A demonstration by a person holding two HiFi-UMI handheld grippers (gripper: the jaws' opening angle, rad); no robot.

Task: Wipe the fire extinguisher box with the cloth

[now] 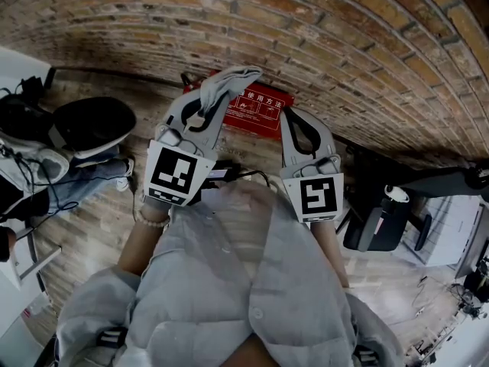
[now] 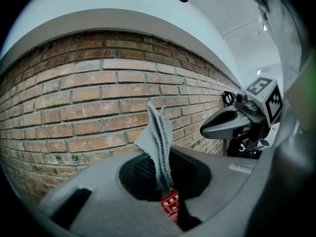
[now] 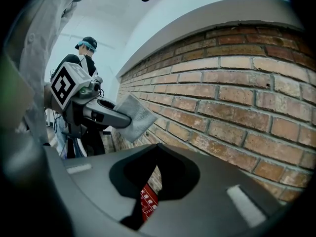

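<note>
Fingers of the left gripper clamp one edge of a grey cloth, and the rest flops loose past them. The right gripper beside it is closed on nothing. Beyond both, low against the brick wall, sits the red fire extinguisher box, not yet touched. With so little cloth gripped, I'd guess a hard rub could drag it free, or let the bare gripper scrape the box.

Looks like an office. Brick wall beyond the left gripper, wooden floor beneath, black office chair to its left.
</note>
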